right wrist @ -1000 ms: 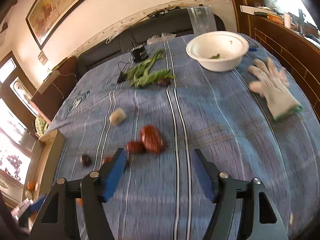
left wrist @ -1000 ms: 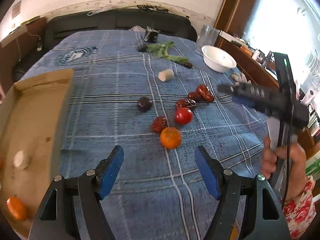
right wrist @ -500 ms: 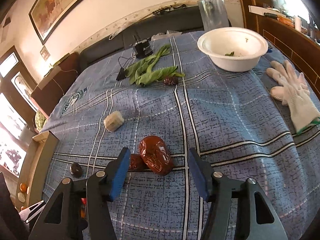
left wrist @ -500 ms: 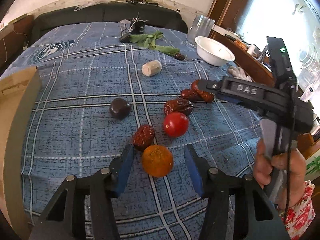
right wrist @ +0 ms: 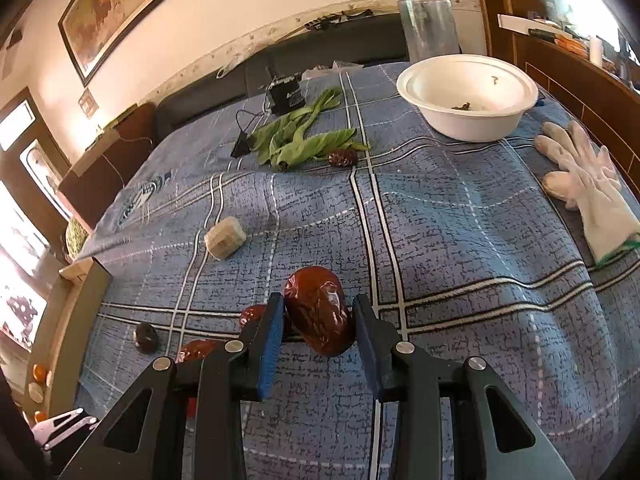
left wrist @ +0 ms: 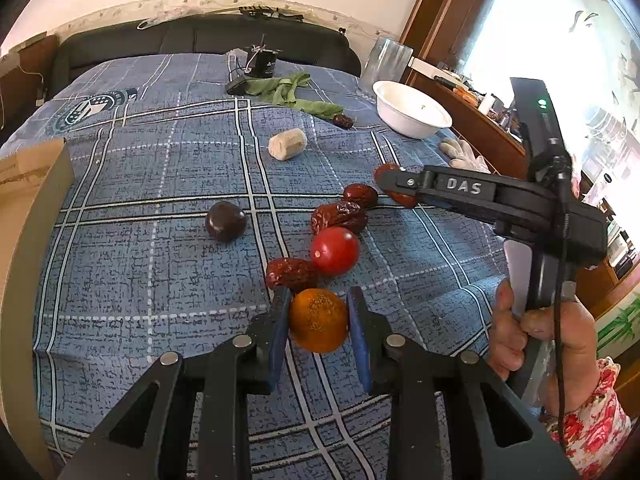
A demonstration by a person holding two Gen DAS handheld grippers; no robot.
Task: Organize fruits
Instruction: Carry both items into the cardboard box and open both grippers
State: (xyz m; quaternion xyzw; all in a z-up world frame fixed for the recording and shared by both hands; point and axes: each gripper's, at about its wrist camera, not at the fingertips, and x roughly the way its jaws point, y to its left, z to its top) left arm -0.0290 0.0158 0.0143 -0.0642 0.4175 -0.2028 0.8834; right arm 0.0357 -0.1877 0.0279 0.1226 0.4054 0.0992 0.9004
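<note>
Blue pads of the left gripper (left wrist: 318,322) have just closed onto the orange fruit (left wrist: 319,320) on the checked cloth (left wrist: 140,264). Rightward, the right gripper (right wrist: 319,322) has just closed around a red date (right wrist: 320,310); its contact is hard to confirm.

cream wall (right wrist: 224,20) with a framed painting (right wrist: 120,4) — black sofa (left wrist: 200,38) below, bright window (left wrist: 532,40) right
</note>
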